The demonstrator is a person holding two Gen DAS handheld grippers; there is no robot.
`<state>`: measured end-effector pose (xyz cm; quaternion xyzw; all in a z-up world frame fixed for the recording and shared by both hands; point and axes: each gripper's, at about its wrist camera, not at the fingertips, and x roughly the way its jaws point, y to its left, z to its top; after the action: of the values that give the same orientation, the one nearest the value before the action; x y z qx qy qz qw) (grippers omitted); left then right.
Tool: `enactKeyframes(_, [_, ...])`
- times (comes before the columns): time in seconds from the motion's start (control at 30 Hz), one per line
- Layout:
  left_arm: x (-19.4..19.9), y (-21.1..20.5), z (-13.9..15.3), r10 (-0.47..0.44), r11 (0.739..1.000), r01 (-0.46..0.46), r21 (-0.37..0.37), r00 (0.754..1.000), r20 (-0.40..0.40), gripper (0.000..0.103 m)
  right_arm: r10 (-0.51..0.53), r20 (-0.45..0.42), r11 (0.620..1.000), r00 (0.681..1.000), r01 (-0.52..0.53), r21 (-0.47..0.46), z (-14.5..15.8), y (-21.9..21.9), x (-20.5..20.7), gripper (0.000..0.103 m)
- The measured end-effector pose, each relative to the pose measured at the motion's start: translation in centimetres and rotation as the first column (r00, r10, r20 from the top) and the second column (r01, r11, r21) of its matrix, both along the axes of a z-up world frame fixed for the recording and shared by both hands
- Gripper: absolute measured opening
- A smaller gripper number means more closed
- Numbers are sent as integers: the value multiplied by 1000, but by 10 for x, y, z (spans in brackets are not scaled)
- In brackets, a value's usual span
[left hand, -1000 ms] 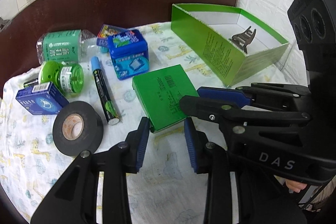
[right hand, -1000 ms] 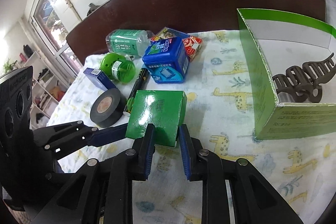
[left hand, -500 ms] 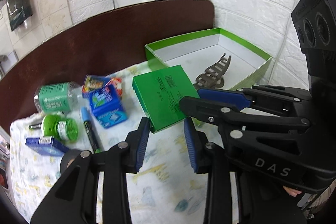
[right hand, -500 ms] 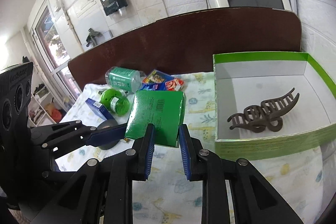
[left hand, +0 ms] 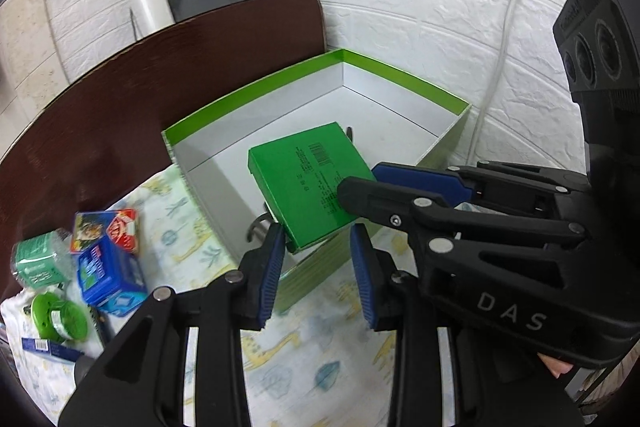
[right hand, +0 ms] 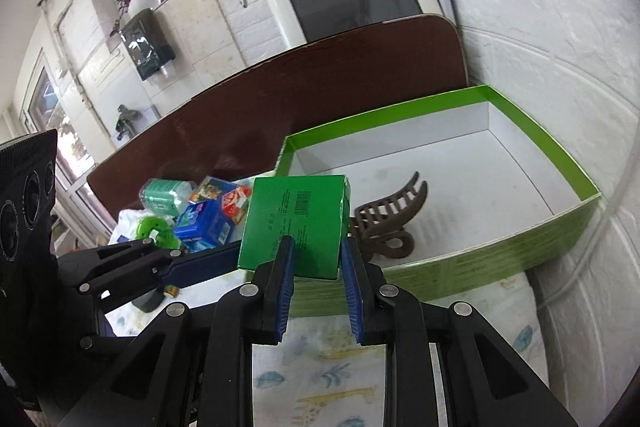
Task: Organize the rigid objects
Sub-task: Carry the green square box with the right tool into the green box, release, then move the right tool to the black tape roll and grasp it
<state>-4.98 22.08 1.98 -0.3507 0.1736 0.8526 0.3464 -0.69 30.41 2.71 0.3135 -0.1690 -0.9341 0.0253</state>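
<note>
A flat green box (left hand: pixel 308 183) (right hand: pixel 296 219) is held in the air over the near wall of the open green carton (left hand: pixel 400 75) (right hand: pixel 560 155). Both grippers pinch it: my left gripper (left hand: pixel 318 255) at one corner, my right gripper (right hand: pixel 316 267) at the near edge. A brown hair claw (right hand: pixel 384 219) lies inside the carton, mostly hidden behind the box in the left wrist view.
On the giraffe-print cloth (left hand: pixel 304 355) at left lie a blue box (left hand: pixel 108 275), a colourful packet (left hand: pixel 106 227), a green bottle (left hand: pixel 36 263), a green round dispenser (left hand: pixel 60 315) and a dark blue carton (left hand: pixel 44 347). A brown headboard (right hand: pixel 320 75) and white wall stand behind.
Both grippers have lifted the green box off the cloth and carried it right, from beside the other items to above the carton.
</note>
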Motion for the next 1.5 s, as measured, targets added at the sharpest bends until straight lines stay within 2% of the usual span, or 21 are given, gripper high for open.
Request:
enactKeyframes(0.27, [-19, 29, -6, -29, 999, 30, -14, 997, 64, 32, -54, 5, 999, 999, 54, -5, -4, 32, -3, 25])
enactKeyframes(0.4, [-30, 37, -5, -29, 999, 30, -15, 996, 87, 32, -76, 70, 997, 995, 77, -20, -11, 43, -16, 25])
enactKeyframes(0.53, [-43, 44, -16, 5, 998, 1, -63, 996, 91, 30, -65, 110, 996, 992, 71, -46, -17, 51, -30, 25])
enactKeyframes(0.73, [-58, 38, -16, 54, 997, -49, -57, 994, 95, 31, -61, 110, 998, 992, 62, -6, -19, 47, -49, 25])
enactKeyframes(0.9, [-57, 22, -5, 84, 996, -82, -43, 995, 45, 32, -104, 103, 994, 989, 102, 22, -17, 47, -59, 25])
enactKeyframes(1.0, [-56, 11, -5, 103, 994, -101, -45, 994, 40, 32, -128, 81, 991, 988, 124, 54, -14, 44, -57, 25])
enactKeyframes(1.17, [-49, -14, -1, 139, 990, -139, -28, 990, 31, 32, -155, 92, 987, 984, 150, 61, -14, 46, -63, 25])
enactKeyframes(1.27, [-45, -33, 5, 173, 985, -173, -5, 984, 29, 32, -161, 94, 984, 982, 153, 92, -9, 41, -70, 25])
enactKeyframes(1.33, [-41, -47, 7, 196, 981, -196, 11, 980, 25, 32, -132, 101, 986, 986, 120, 117, -9, 35, -83, 25])
enactKeyframes(1.5, [-34, -85, 11, 278, 960, -278, 38, 961, 2, 32, -150, 103, 984, 983, 139, 110, -1, 30, -97, 25])
